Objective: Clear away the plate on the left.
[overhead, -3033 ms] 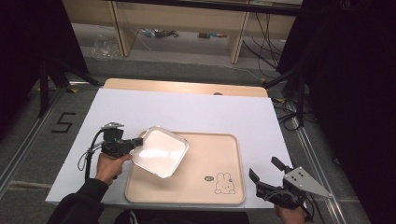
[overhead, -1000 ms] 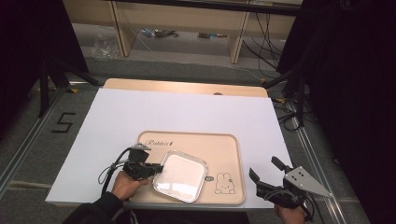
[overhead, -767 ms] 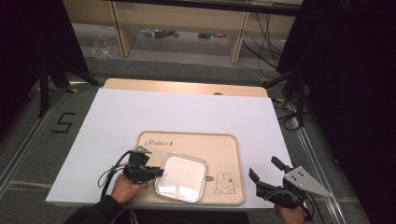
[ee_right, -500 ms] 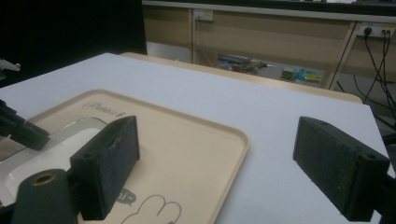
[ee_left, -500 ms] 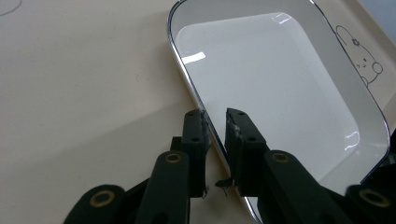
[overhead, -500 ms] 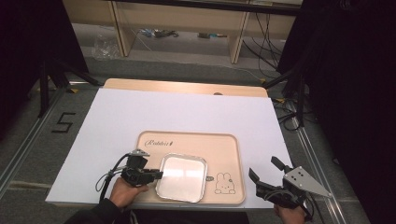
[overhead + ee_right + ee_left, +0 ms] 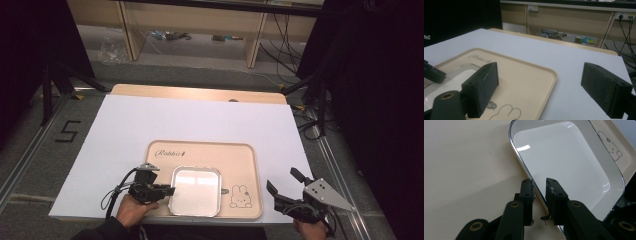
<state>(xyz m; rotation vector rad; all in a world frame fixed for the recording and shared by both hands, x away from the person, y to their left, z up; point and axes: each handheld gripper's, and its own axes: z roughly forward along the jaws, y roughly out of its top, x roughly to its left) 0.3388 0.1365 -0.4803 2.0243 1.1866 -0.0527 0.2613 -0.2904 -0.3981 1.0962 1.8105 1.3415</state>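
White sheet covers the table [image 7: 200,125], with dim shelving and loose cables behind it. Nothing else sits on the sheet besides the work, so both hands have free room.

Beige serving tray [image 7: 250,165] lies near the person's edge, square to the table. It carries a script word along its far rim and a rabbit drawing [image 7: 241,196] at its near right corner. Its raised lip keeps whatever is set inside from sliding off.

Steel dish [image 7: 195,191] rests flat inside the tray's near left part, its left rim at the tray's left lip. Judged from this, it has been set down there and the release is under way.

Left gripper [image 7: 169,190] lies level at the dish's left rim, the hand under it at the table edge. In the left gripper view the jaws straddle the rim [image 7: 539,192], one pad outside, one inside. They have just been opening; a slim gap shows each side, so the rim sits between them unclamped.

Right gripper [image 7: 272,192] waits off the tray's near right corner, jaws wide apart and empty, likely parked clear of the placing.

Dish itself: shallow, rounded-square, thin bright metal rim, pale glossy inner face catching ceiling light. Empty, clean, rigid; likely slick to pinch.
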